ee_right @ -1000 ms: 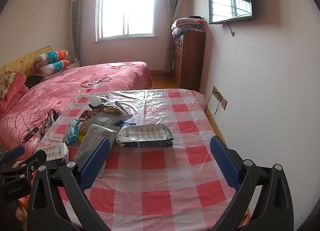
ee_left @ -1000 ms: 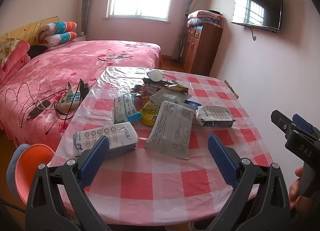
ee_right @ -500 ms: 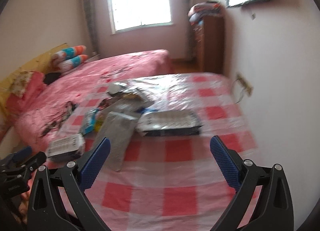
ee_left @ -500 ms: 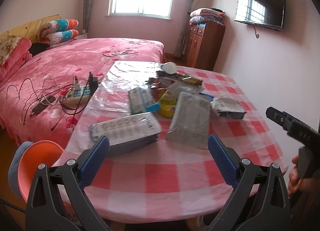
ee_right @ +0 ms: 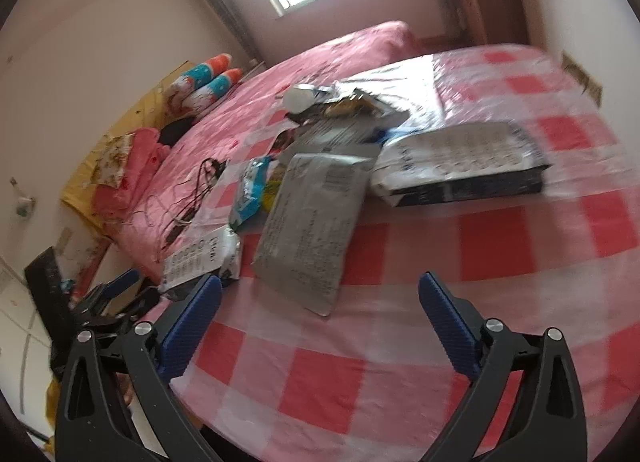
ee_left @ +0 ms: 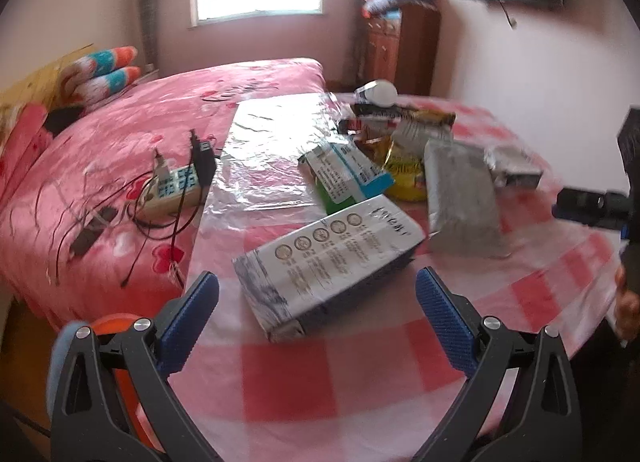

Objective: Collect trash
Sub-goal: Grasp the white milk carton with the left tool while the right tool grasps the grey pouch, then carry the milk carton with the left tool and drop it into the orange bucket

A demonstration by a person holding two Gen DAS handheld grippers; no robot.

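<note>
Both the left gripper [ee_left: 318,302] and right gripper [ee_right: 320,304] hover with jaws spread wide, holding nothing. The trash lies heaped on the checkered counter [ee_right: 500,246]: a white pack [ee_left: 332,258] nearest the left jaws, a grey pouch [ee_right: 312,229] before the right. Motion blur smears the print; farther wrappers overlap and hide each other.

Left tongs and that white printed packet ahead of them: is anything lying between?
No. In the left wrist view, only bare checked tablecloth separates the open left tongs from the white packet.
</note>
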